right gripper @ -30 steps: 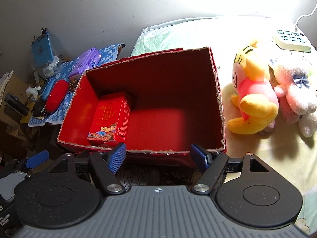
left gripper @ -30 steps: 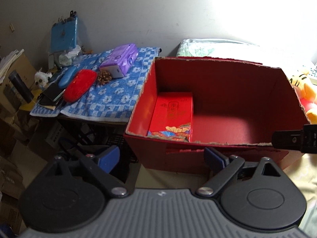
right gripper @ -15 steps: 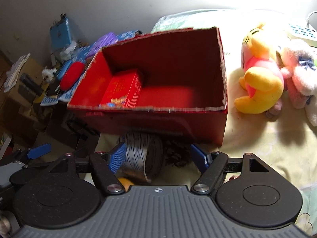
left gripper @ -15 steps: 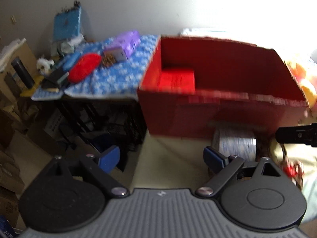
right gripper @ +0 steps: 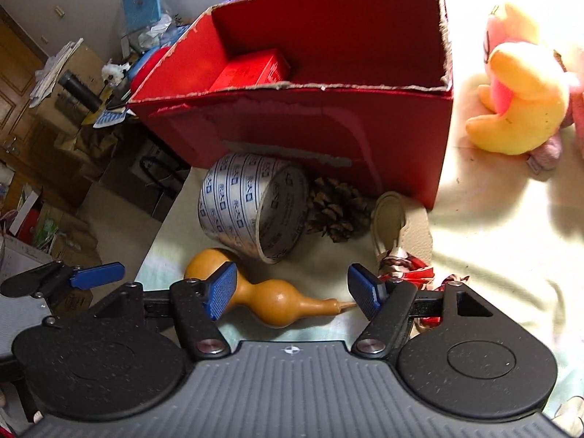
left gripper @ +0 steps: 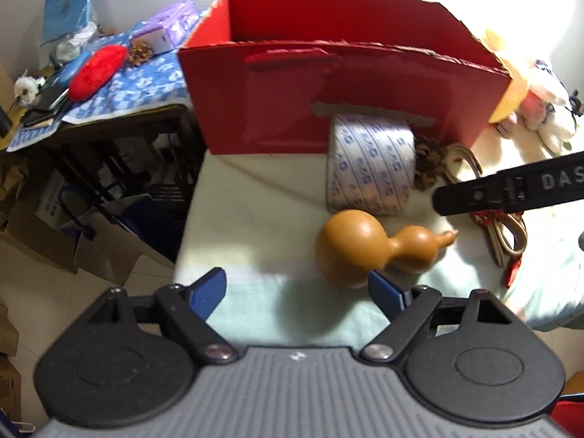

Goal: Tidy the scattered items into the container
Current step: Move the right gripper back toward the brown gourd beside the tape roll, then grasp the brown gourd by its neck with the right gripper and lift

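While your right gripper (right gripper: 292,294) hangs wide open over the gourd (right gripper: 270,301) lying in front of the red box (right gripper: 310,127), your left gripper (left gripper: 297,292) is spread wide too, empty, its right finger just beside that gourd.

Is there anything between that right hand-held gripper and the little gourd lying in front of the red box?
Nothing visible. The right hand-held gripper is open, its blue pads either side of the gourd with no object between. The tape roll and pine cone lie beyond it, against the red box.
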`<action>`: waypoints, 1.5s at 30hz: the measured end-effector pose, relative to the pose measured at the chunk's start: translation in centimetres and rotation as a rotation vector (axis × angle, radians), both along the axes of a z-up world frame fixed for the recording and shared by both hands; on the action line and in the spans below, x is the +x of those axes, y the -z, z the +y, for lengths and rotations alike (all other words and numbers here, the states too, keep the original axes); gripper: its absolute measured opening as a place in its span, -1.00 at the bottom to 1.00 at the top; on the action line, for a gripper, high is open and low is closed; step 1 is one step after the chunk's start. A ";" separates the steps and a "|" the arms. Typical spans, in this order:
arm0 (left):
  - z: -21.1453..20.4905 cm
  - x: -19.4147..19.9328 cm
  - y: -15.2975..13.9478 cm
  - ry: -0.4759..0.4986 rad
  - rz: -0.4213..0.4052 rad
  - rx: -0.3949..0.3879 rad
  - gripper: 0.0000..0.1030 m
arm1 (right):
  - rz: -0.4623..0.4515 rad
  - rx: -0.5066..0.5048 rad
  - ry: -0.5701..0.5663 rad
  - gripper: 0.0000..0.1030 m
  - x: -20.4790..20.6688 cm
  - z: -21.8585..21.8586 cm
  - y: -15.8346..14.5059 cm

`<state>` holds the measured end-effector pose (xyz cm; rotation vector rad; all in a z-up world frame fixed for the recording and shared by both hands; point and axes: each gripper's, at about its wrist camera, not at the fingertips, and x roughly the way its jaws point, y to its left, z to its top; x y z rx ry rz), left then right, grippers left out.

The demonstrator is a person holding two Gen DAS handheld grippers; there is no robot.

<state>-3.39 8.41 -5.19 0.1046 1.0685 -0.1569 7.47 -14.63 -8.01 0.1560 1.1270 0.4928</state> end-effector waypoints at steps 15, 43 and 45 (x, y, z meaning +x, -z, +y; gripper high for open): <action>-0.7 0.5 2.9 0.012 0.126 -0.045 -0.01 | 0.083 0.099 -0.011 0.31 0.7 1.1 2.2; 3.3 1.2 4.5 -0.002 0.055 -0.062 -0.01 | 0.112 0.081 -0.217 0.15 0.1 4.3 3.0; 3.3 0.8 4.4 0.029 0.052 -0.084 0.02 | 0.114 0.084 -0.211 0.15 0.5 4.0 3.2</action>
